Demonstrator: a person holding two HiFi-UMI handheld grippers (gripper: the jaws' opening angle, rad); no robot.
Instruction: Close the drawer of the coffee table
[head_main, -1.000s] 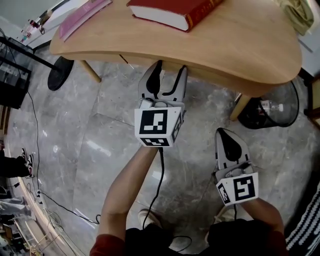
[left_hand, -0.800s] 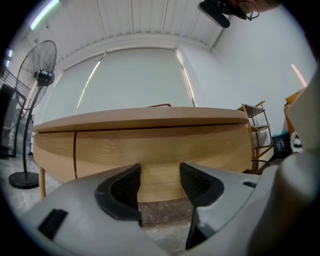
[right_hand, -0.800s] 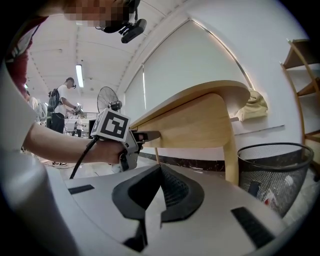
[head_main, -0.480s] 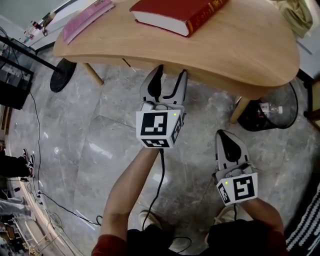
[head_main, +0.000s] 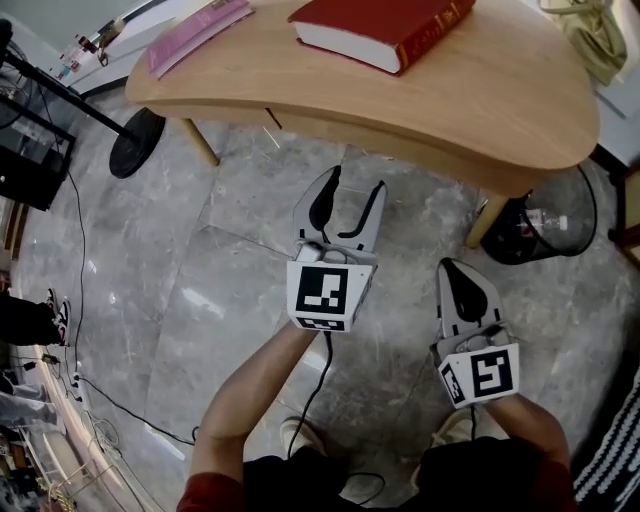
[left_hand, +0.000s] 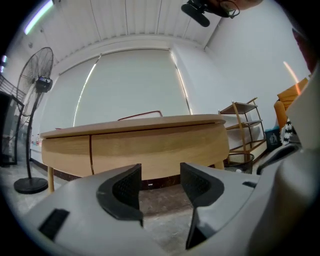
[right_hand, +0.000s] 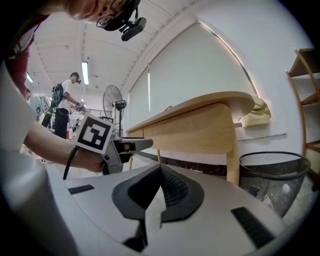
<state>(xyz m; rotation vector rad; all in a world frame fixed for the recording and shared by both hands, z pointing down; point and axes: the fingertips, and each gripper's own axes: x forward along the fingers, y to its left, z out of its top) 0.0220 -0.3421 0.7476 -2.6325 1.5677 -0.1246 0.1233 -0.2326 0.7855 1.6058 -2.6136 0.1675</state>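
Drawer (left_hand: 155, 145) looks flush; left hand-held gripper (left_hand: 160, 173) gapes before it.

A thick red book (head_main: 385, 30) lay near a pink booklet (head_main: 197, 35), well apart from an olive cloth (head_main: 590, 30). A black wire-mesh wastebasket (head_main: 545, 215) stood on the grey marble floor (head_main: 200, 290), some litter inside. A pedestal fan (left_hand: 42, 82) stood at the left, and a wooden shelf rack (left_hand: 242, 107) at the right.
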